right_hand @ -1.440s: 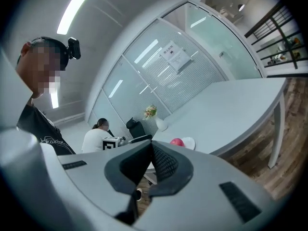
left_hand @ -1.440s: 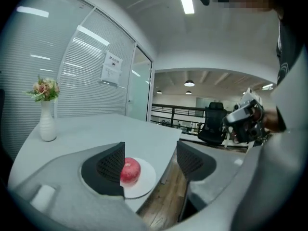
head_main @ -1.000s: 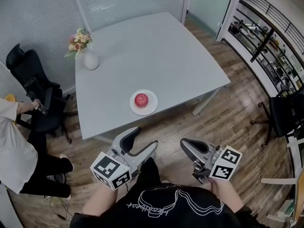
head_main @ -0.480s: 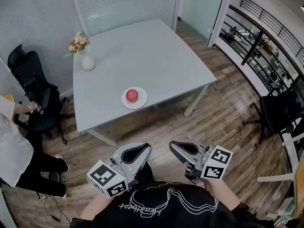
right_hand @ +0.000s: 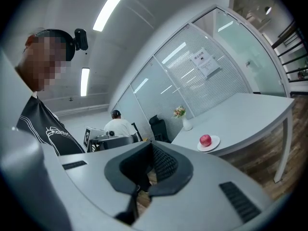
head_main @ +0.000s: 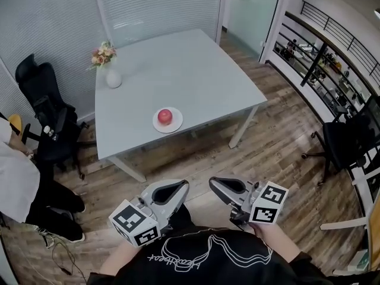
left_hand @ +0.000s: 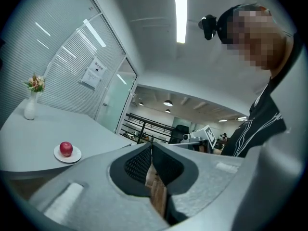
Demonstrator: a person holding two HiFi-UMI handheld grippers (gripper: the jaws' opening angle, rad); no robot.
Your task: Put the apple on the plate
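head view, from above. we see a grey table (head_main: 178, 64) standing on a wooden floor (head_main: 279, 153). the red apple (head_main: 165, 116) rests on the white plate (head_main: 176, 124). the plate lies on the table close to its near edge, left of the middle. a white vase (head_main: 113, 79) with flowers stands near the table's far left corner, well apart from the plate. a black office chair (head_main: 44, 108) stands left of the table. a bystander (head_main: 15, 183) in a white top shows at the left border, and a second chair (head_main: 347, 144) stands at the right.

the person wearing the camera holds both grippers close to the body, over the floor and short of the table, well apart from the plate. we note that the left gripper (head_main: 181, 187) and the right gripper (head_main: 215, 183) lie side by side with their tips turned towards each other. each has a marker cube (head_main: 135, 221) at its near end.

gripper views. in the left gripper view we find the two jaws brought together, pads meeting at the tips, with nothing between them. the apple on its plate shows far off at the left, on the table. in the right gripper view the jaws likewise meet at their tips and carry nothing. there the apple and plate show at the right, with the vase farther behind them.
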